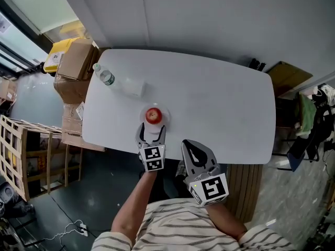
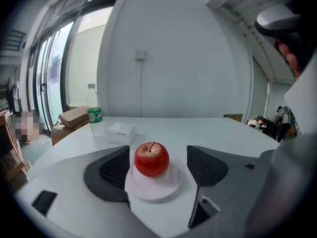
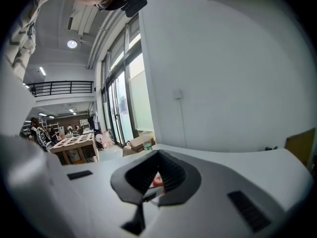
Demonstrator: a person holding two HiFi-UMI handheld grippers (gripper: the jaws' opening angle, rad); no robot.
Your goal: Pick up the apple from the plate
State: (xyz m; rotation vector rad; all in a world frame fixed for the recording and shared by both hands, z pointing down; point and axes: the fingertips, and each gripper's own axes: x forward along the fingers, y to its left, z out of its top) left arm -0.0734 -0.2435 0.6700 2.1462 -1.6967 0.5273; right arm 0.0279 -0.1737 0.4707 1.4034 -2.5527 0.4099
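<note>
Apple point(image 2: 151, 159): red and glossy, with a paler yellow-flecked patch round the stem hollow. It is whole and has a thin brown stem.

Shape: near-round, with no marked long axis.

Pointing: the stem end faces up, so the stem-to-base axis stands upright. The stem itself leans slightly.

Seat: on a small round white plate point(image 2: 154, 186) on the white table point(image 1: 220, 103). It rests on the plate's far half as the left tongs see it.

Left tongs point(image 1: 152, 131): spread wide and empty. They sit low over the table, one dark ribbed pad on each side of the plate.

Apple vs left tongs: between the two pads, level with their tips and slightly nearer the left pad. There is a clear gap on both sides and no contact.

Right tongs point(image 3: 158, 155): pressed together at the tips and pinching nothing. They are just beside the left tongs on its right, at the table's near edge.

Apple vs right tongs: ahead and to the left. In the right gripper view, only a red sliver shows through the slot behind the closed tips.

Beyond the left tongs, to the left: a clear bottle point(image 2: 94, 110) with a green label stands upright. A white box point(image 2: 121, 132) lies just beside it, and both are well apart from the plate.
</note>
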